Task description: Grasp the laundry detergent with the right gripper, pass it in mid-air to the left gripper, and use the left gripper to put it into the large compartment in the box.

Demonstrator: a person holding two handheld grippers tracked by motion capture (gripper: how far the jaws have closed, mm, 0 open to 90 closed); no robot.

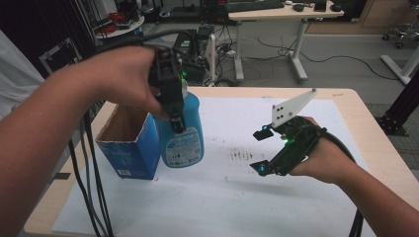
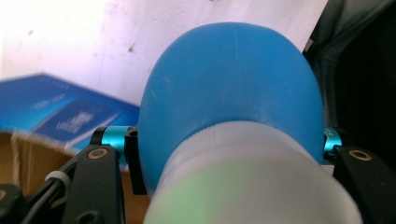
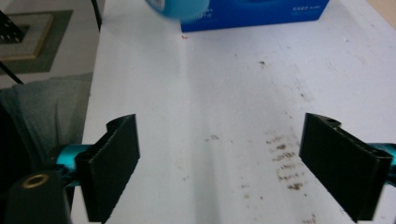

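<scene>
Left of centre in the high view, the left claw (image 1: 173, 106) is gripping a blue bottle (image 1: 184, 133) from above, holding it upright just beside an open blue box (image 1: 129, 148). In the left gripper view, its jaws are pressing against the bottle's sides. At the right of the frame, the right claw (image 1: 262, 150) is hovering with jaws spread wide over the white mat (image 1: 222, 197) covering the bench (image 1: 380, 148).

Bottle (image 1: 184, 129) in my left gripper (image 1: 173, 106): blue, pale cap, white-and-blue label. Box (image 1: 129, 148) at left: blue outside, brown inside. Mat (image 1: 276, 197): white, brown specks mid-right. My jaws black, teal fittings, green lights.
</scene>
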